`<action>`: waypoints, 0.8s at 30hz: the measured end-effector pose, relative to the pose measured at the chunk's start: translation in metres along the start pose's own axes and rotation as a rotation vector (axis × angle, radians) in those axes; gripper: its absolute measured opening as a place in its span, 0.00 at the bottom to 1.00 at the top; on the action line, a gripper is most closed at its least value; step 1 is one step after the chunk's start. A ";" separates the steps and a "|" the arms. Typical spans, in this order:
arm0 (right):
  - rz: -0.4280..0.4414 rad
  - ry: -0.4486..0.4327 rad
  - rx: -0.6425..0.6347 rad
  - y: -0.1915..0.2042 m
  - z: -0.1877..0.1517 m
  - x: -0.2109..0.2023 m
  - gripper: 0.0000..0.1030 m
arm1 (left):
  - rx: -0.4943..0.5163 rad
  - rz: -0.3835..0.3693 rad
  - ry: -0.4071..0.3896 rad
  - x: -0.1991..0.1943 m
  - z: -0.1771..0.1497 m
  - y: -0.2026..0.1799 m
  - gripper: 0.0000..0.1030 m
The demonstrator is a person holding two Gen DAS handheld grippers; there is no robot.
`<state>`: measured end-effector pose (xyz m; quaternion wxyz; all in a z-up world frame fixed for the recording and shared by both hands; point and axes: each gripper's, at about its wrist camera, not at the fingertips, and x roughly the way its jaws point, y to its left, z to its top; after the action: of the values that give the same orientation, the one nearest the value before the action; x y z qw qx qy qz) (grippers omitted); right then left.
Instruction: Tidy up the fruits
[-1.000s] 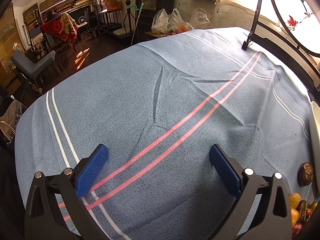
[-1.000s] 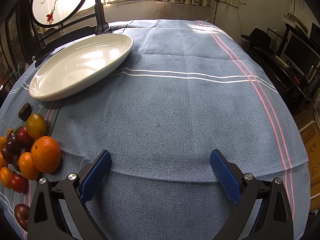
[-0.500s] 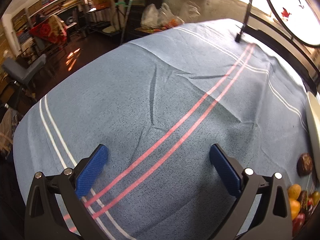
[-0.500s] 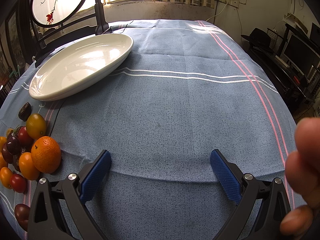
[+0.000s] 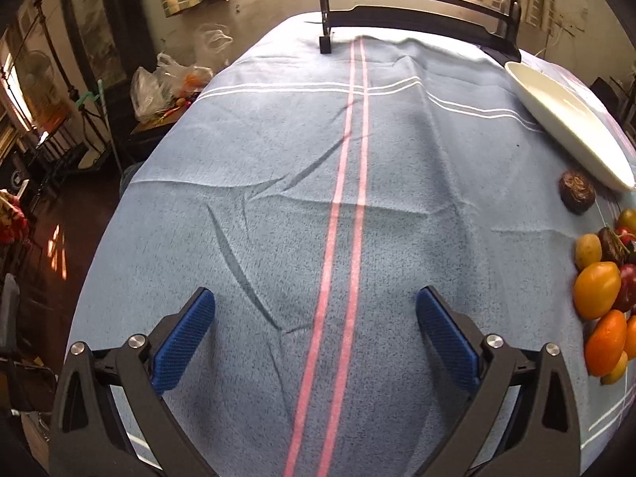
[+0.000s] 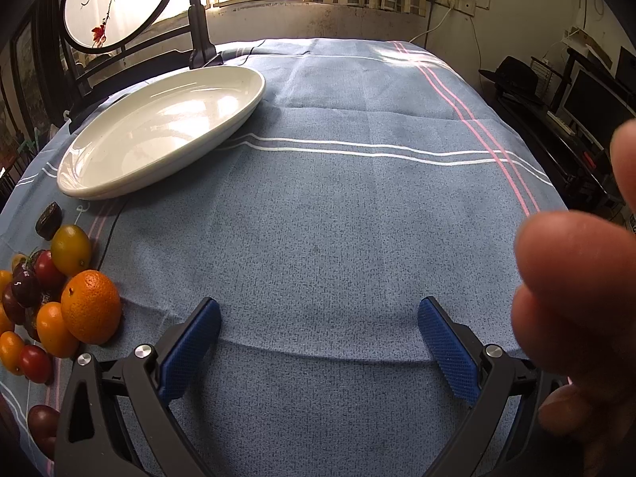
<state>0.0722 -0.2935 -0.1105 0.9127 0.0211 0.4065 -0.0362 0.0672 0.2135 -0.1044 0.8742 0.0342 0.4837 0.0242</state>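
Note:
A pile of small fruits lies on the blue tablecloth: an orange, yellow and red tomatoes and a dark wrinkled fruit. The pile also shows at the right edge of the left wrist view, with the dark fruit apart from it. An empty white oval plate sits behind the fruits, also in the left wrist view. My left gripper is open and empty over bare cloth, left of the pile. My right gripper is open and empty, right of the pile.
A black stand with a round painted screen stands at the table's far edge behind the plate. A person's fingers fill the right side of the right wrist view. The cloth has wrinkles. Chairs and bags sit beyond the table's left edge.
My left gripper has swung to the right, so the plate and more of the fruit pile came into its view. A hand has come in at the right of the right wrist view.

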 end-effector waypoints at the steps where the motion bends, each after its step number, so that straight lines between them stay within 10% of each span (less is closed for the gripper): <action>1: 0.001 0.000 0.001 0.000 0.000 0.000 0.97 | -0.008 -0.037 0.008 0.003 0.001 0.004 0.96; 24: 0.011 0.003 0.009 -0.001 0.000 0.001 0.97 | 0.055 -0.117 0.012 0.008 0.006 0.009 0.96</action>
<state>0.0725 -0.2941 -0.1110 0.9122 0.0276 0.4075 -0.0328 0.0762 0.2229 -0.1074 0.8700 0.0299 0.4905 -0.0400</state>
